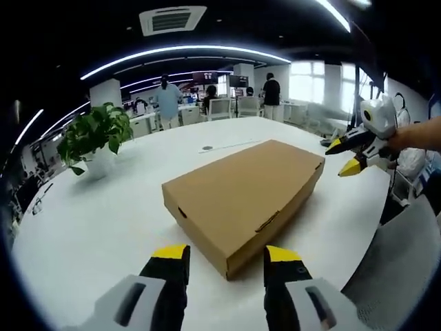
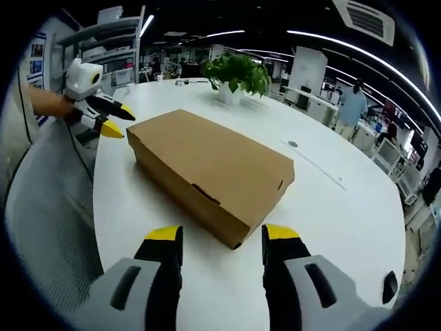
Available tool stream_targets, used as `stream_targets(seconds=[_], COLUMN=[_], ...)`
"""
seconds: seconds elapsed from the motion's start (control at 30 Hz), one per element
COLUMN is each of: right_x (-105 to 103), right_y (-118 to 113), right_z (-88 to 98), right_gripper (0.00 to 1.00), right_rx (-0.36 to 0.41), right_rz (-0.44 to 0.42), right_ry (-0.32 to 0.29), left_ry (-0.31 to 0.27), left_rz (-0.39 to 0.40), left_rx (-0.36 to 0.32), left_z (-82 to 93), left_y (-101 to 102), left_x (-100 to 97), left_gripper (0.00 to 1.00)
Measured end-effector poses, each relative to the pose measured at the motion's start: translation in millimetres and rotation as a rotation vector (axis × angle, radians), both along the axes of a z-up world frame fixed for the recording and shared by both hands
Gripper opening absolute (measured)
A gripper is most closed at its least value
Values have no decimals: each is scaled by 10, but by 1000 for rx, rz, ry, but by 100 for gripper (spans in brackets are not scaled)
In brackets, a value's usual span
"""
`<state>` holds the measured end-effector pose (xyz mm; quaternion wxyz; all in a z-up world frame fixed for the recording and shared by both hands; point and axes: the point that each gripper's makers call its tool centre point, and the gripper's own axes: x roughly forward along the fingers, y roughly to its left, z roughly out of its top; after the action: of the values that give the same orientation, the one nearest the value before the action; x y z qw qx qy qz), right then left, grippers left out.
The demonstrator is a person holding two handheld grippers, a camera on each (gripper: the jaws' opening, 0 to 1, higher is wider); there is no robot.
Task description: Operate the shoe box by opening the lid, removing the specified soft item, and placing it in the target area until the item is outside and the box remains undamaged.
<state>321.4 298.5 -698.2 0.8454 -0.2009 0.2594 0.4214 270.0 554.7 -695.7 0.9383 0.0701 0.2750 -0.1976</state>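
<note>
A brown cardboard shoe box (image 1: 244, 196) lies flat on the white table (image 1: 89, 221) with its lid closed. In the left gripper view, my left gripper (image 1: 226, 256) is open just short of the box's near corner and holds nothing. My right gripper (image 1: 344, 156), held in a person's hand, hovers open past the box's far right end. The right gripper view has the same box (image 2: 207, 169) seen from the other end. There my right gripper (image 2: 222, 238) is open close to its near corner. My left gripper (image 2: 118, 120) hangs open by the far left corner.
A potted green plant (image 1: 96, 134) (image 2: 238, 72) stands on the table beyond the box. A grey mesh chair (image 1: 400, 269) (image 2: 48, 227) sits at the table's edge. Desks, chairs and several people fill the office behind.
</note>
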Motion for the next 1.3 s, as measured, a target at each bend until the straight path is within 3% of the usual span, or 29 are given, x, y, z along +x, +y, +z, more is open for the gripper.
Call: stream_targets(seconds=[0.73,1.3], right_x=[278,239], right_y=[111,108], right_z=[-181,-212], right_gripper=[37,36], right_rx=[26,87], right_rz=[-104,-201], right_ry=[52,86], left_ry=[55,34], left_rz=[52,93], left_rx=[-10,-40], left_z=[-219,-223], left_y=[-89,-129], left_x=[119,118], left_gripper=[40,42])
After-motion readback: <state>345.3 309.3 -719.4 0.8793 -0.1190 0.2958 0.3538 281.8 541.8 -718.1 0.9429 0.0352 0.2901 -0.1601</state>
